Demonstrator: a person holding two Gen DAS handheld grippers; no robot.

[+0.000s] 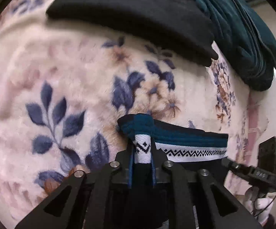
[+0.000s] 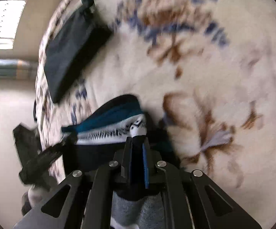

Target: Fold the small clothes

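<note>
A small knit garment (image 1: 185, 139), teal and navy with a white zigzag band, hangs stretched between both grippers just above a floral blanket (image 1: 61, 66). My left gripper (image 1: 142, 148) is shut on the garment's left end, and a fold of the white band is pinched between its pads. My right gripper (image 2: 138, 141) is shut on the other end of the garment (image 2: 109, 118). In the left wrist view the right gripper (image 1: 227, 163) shows at the garment's far right end. In the blurred right wrist view the left gripper (image 2: 67, 139) shows at the left.
A folded black garment (image 1: 138, 15) lies on the blanket farther back, with a dark teal pile (image 1: 242, 28) to its right. The black garment (image 2: 73, 51) appears again in the right wrist view near the edge of the blanket (image 2: 214, 76). A gloved hand (image 1: 260, 204) holds the right gripper.
</note>
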